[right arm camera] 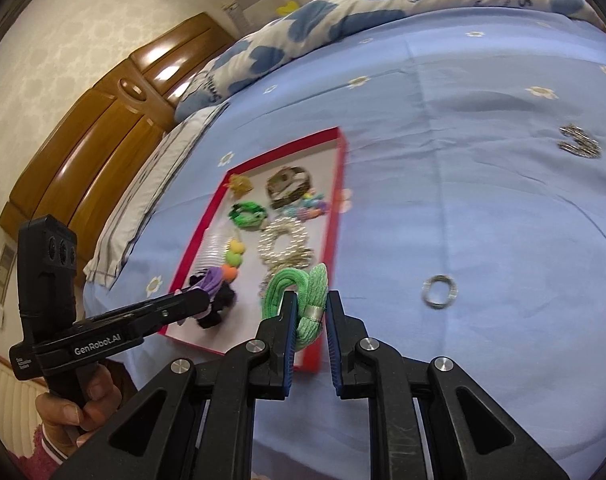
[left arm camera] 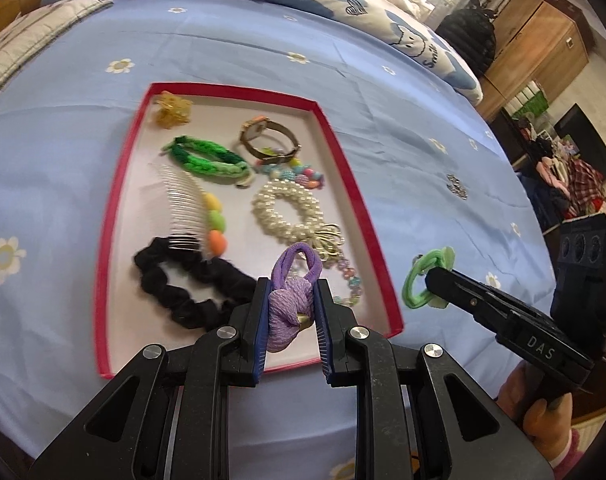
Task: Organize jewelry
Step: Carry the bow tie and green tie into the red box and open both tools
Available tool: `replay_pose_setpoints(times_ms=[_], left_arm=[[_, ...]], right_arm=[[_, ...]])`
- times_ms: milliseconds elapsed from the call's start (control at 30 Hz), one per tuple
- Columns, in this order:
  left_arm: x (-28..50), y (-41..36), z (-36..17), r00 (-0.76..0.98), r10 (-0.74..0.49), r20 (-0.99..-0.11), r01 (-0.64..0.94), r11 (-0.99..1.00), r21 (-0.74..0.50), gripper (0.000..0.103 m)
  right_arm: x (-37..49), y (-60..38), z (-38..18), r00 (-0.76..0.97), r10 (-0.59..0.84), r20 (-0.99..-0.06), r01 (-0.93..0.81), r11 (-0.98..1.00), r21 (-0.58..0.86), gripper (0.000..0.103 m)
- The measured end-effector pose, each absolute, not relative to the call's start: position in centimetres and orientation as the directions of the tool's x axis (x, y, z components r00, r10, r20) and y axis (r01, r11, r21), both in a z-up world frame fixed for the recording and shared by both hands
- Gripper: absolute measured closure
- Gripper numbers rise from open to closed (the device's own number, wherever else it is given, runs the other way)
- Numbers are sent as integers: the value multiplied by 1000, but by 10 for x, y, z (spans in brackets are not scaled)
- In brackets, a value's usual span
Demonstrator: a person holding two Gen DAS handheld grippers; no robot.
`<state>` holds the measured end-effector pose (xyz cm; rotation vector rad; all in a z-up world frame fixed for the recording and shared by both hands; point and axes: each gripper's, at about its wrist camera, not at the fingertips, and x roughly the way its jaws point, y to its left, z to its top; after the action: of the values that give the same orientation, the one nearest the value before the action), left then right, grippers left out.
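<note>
The left tongs point(left arm camera: 291, 300) are clamped narrowly on a purple hair tie point(left arm camera: 289, 304), held over the near end of the red tray point(left arm camera: 103, 264) on the bed point(left arm camera: 423, 128). Just ahead of them lie a black scrunchie point(left arm camera: 191, 284) and a pearl bracelet point(left arm camera: 287, 208). I'd lower it into the bare patch before letting go. The right tongs point(right arm camera: 308, 312), narrow too, grip a green hair tie point(right arm camera: 303, 292) beside the tray's right rim; a ring point(right arm camera: 439, 291) lies further right.
</note>
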<state>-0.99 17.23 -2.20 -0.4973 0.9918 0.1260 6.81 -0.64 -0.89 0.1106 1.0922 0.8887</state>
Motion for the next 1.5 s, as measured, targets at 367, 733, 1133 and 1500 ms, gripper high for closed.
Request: replay_pose_setpoints(times_ms=[367,733,1133,1500], left_arm=[[-22,192,-35,509,-57,-859,-376,883,-281,84],[-22,200,-53,468,-40,-883,-399,882,-251,80],[-23,200,-52,469,-36,-883,-404,880,-250,64],[-28,202,-51,465,-27,-885,-420,873,-247,54]], right_arm=[[59,44,-24,89,634,-768,-641,627,443,86],[61,66,-41,67,576,-815,-663,636,395,85],[64,61,-41,64,589,-805,-640,643,420,74],[65,53,-37,77,602,-795,-628,648,430,74]])
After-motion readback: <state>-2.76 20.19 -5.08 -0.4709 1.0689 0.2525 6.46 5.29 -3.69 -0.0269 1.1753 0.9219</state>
